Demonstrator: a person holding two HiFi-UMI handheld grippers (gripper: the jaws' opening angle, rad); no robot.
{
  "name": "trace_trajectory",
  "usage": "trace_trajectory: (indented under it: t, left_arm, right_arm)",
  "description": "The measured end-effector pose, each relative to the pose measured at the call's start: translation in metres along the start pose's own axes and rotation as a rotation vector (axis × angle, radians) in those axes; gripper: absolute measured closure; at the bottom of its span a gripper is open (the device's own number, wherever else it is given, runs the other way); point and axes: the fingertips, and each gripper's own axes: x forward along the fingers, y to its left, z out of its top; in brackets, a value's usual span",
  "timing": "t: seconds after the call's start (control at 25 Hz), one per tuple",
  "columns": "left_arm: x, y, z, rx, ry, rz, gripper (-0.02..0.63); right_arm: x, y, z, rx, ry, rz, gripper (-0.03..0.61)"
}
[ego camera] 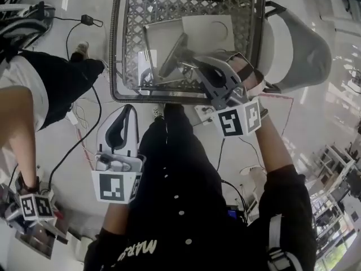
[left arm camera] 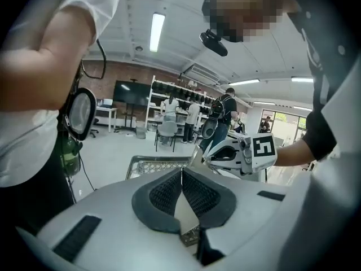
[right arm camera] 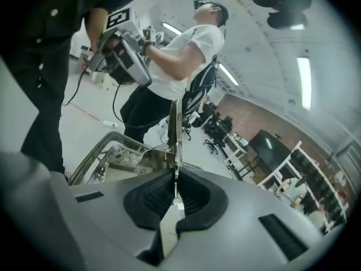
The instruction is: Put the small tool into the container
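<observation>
My right gripper (ego camera: 192, 64) is shut on a thin flat metal tool (ego camera: 172, 55), which slants over the near part of a grey mesh basket (ego camera: 115, 49). In the right gripper view the tool (right arm camera: 174, 131) sticks straight out from the closed jaws (right arm camera: 175, 176), with the basket (right arm camera: 104, 151) below and to the left. My left gripper (ego camera: 131, 110) hangs lower left, short of the basket, shut and holding nothing. Its pads meet in the left gripper view (left arm camera: 181, 174), which looks toward the basket (left arm camera: 158, 164) and the right gripper (left arm camera: 237, 154).
A white card (ego camera: 206, 30) and a small dark tool (ego camera: 206, 0) lie in the basket. A grey chair shell (ego camera: 299, 49) stands right of it. Another person (ego camera: 34, 89) stands at the left, with cables (ego camera: 84, 134) on the floor.
</observation>
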Motion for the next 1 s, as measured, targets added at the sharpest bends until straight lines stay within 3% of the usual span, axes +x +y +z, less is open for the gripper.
trace_trajectory:
  t: [0.24,0.48,0.68,1.0]
  left_arm:
    - [0.013,0.001,-0.026,-0.037,0.032,0.018,0.583]
    - [0.028,0.003,-0.048,-0.126,0.065,0.041,0.583]
    - [0.032,0.004,-0.069,-0.147,0.093,0.05,0.583]
    - [0.039,0.008,-0.089,-0.191,0.132,0.071,0.583]
  right_arm:
    - [0.04,0.039,-0.026,-0.267,0.021,0.156,0.563]
    - [0.079,0.068,-0.052,-0.514,0.014,0.245,0.563]
    - [0.101,0.101,-0.077,-0.741,0.01,0.357,0.563]
    - [0.126,0.129,-0.104,-0.907,0.006,0.418,0.561]
